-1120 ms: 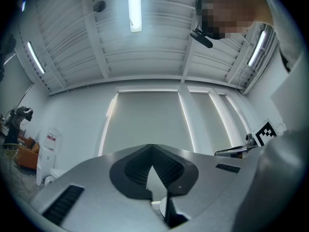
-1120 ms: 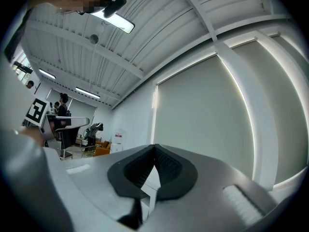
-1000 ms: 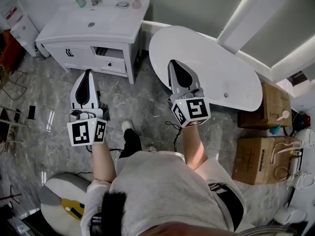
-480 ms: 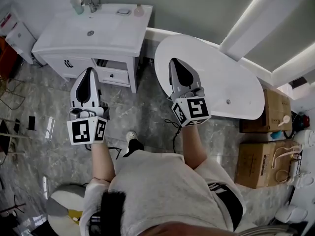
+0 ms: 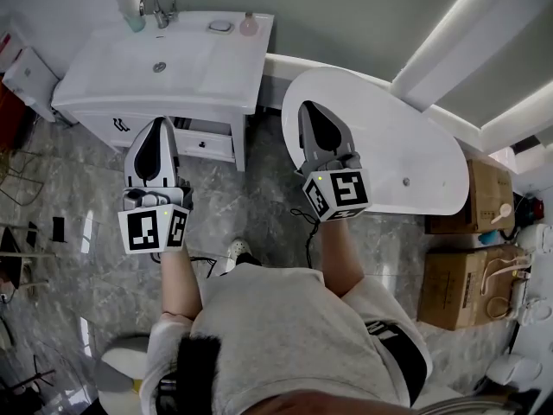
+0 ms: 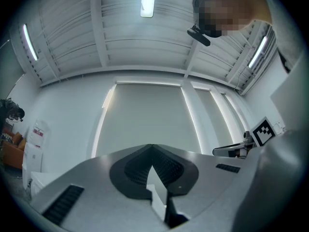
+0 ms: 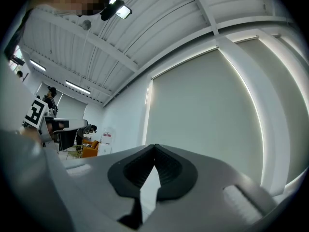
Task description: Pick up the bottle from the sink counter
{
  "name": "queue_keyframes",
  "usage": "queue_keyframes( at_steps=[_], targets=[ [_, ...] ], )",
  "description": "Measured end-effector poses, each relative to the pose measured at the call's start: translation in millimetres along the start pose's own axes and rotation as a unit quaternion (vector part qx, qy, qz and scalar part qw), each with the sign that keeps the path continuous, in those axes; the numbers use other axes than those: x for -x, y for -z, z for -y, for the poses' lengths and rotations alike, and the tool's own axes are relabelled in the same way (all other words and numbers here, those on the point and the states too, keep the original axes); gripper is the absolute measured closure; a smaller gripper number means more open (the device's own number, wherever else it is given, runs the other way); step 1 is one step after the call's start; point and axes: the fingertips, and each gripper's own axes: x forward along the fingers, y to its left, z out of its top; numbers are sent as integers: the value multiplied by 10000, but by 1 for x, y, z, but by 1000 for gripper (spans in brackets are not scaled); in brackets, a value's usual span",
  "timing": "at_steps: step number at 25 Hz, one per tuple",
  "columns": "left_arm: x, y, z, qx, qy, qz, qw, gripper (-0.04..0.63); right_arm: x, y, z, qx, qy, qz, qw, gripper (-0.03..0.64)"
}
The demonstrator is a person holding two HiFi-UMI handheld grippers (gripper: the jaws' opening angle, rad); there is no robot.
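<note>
Head view shows you standing on the grey floor [image 5: 259,197], well back from the white desk [image 5: 199,67] with the sink in it. The small pink bottle [image 5: 249,24] is at the back right corner of that desk, just beside a little dish [image 5: 220,27]. It is too small here to tell much more about it. A tap [image 5: 155,9] and a green cup [image 5: 134,22] are at the back left corner.

Your left tongs [image 5: 155,124] are pressed together at the tips and hold nothing. Your right tongs [image 5: 309,105] are pressed together too, and they are empty as well. Both point ahead and a bit up, so the two gripper views see only wall and ceiling, not the bottle. From above, the left tongs show in front of the drawers [image 5: 194,137], and the right tongs show by the near edge of the white oval table [image 5: 406,145].

I think you are at the very first step, getting close to the desk. No reach has started. Next you need to step nearer and tip one pair of tongs down toward the bottle. The right pair looks like the better pick, since the bottle is on that side. Open the jaws wide, put one on each side of the bottle, squeeze, and lift straight up. Take care not to bump the dish.
</note>
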Motion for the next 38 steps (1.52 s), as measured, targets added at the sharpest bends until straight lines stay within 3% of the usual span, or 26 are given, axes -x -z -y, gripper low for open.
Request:
queue_keyframes(
  at_steps=[14, 27, 38],
  targets=[
    [-35, 21, -74, 49, 70, -6, 10000, 589, -64, 21, -18, 41, 215, -69, 9997, 606],
    [-60, 39, -106, 167, -18, -47, 9998, 589, -108, 33, -14, 85, 226, -160, 9996, 606],
    [-117, 50, -124, 171, -84, 41, 9998, 589, -164, 41, 16, 66, 164, -119, 9998, 606]
  ],
)
